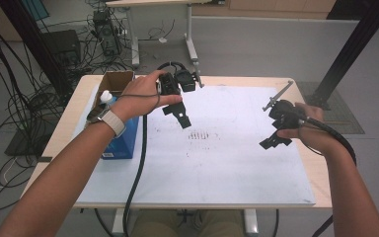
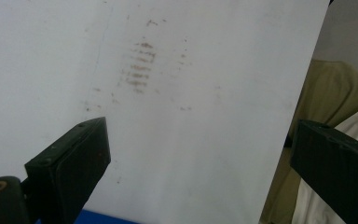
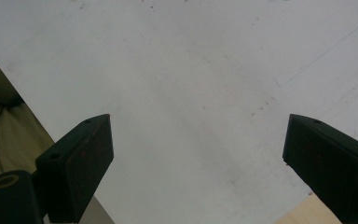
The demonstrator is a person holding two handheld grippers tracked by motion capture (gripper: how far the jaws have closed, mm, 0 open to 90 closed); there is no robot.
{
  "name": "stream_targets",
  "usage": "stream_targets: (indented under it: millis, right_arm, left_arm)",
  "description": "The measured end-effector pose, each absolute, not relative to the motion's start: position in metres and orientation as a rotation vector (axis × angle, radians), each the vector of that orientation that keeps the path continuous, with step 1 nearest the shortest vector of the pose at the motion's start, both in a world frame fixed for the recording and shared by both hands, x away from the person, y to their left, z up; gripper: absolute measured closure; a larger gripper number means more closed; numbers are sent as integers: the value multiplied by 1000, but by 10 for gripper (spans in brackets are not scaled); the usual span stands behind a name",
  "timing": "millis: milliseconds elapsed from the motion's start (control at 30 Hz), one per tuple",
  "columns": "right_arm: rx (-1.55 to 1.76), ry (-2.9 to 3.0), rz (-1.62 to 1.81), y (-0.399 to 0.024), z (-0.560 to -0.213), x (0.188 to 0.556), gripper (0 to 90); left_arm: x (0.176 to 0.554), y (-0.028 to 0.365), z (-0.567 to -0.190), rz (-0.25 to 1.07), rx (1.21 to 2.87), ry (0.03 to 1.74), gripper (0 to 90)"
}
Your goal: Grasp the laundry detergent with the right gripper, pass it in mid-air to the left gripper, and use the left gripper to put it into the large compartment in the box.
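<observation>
Matt white sheet [image 1: 227, 158], black tongs [image 2: 191, 163]

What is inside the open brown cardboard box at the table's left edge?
The brown cardboard box shows a bare inner wall in the high view. A white-capped bottle stands just in front of it. The left forearm covers the blue box below, so further contents cannot be seen.

Bare forearms, a pale-strapped watch [image 1: 111, 120] on the left wrist — both grippers black, with thick black cables and blocky jaws.
</observation>
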State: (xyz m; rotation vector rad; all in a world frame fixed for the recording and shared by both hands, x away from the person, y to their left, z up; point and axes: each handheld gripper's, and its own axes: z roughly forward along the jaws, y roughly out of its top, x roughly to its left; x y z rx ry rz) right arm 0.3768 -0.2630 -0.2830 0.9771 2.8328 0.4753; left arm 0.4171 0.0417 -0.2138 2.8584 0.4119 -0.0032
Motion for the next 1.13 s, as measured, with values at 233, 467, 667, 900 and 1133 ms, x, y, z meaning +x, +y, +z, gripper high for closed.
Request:
stream_targets:
  millis: [233, 467, 667, 900, 1133]
  right_arm:
    - [984, 2834, 482, -266, -285, 374, 84]
    - [980, 2836, 485, -266, -287, 374, 84]
    - [980, 2836, 485, -268, -288, 374, 84]
    - [980, 2837, 492, -268, -289, 374, 84]
    - [974, 2839, 494, -267, -290, 374, 84]
  left_arm:
    - [416, 42, -213, 1, 2848, 418, 55]
    - [415, 41, -214, -1, 2847, 425, 55]
    - [415, 41, -216, -4, 2845, 430, 55]
    - [415, 42, -215, -4, 2844, 438, 55]
    - [416, 44, -215, -9, 2838, 450, 56]
